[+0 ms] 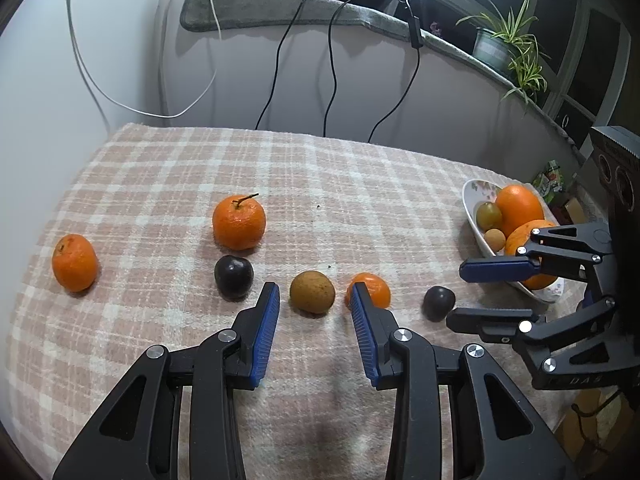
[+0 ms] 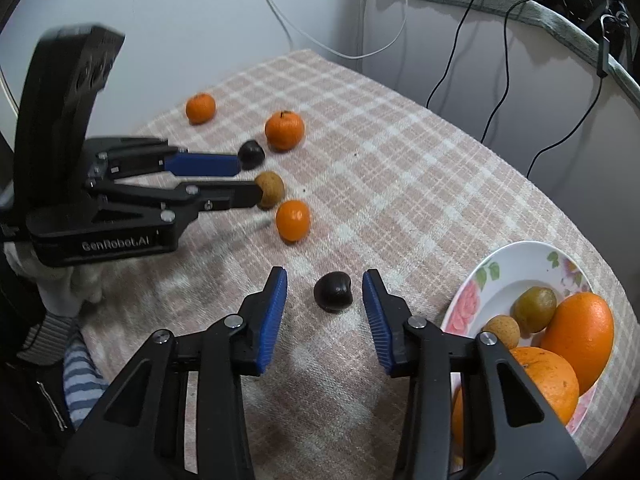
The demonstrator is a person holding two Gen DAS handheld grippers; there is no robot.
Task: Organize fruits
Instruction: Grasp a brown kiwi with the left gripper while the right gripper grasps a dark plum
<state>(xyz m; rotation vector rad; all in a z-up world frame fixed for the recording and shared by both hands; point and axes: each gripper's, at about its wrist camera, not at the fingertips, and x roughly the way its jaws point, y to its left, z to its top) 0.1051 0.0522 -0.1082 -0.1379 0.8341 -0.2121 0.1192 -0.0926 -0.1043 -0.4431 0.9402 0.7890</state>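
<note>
My left gripper (image 1: 315, 294) is open, its fingertips on either side of a brown round fruit (image 1: 312, 291) on the checked cloth; it also shows in the right wrist view (image 2: 248, 180). My right gripper (image 2: 325, 280) is open, its fingertips flanking a dark plum (image 2: 333, 291). Also on the cloth lie a second dark plum (image 1: 233, 276), a small mandarin (image 1: 372, 288), a stemmed mandarin (image 1: 239, 222) and a far-left mandarin (image 1: 75, 262). A flowered plate (image 2: 516, 276) holds oranges, a green fruit and a small brown fruit.
The table under the checked cloth (image 1: 280, 168) ends at a wall with hanging cables (image 1: 332, 76). A ledge with a potted plant (image 1: 504, 40) runs behind. A striped sleeve (image 2: 80, 372) shows at the lower left of the right wrist view.
</note>
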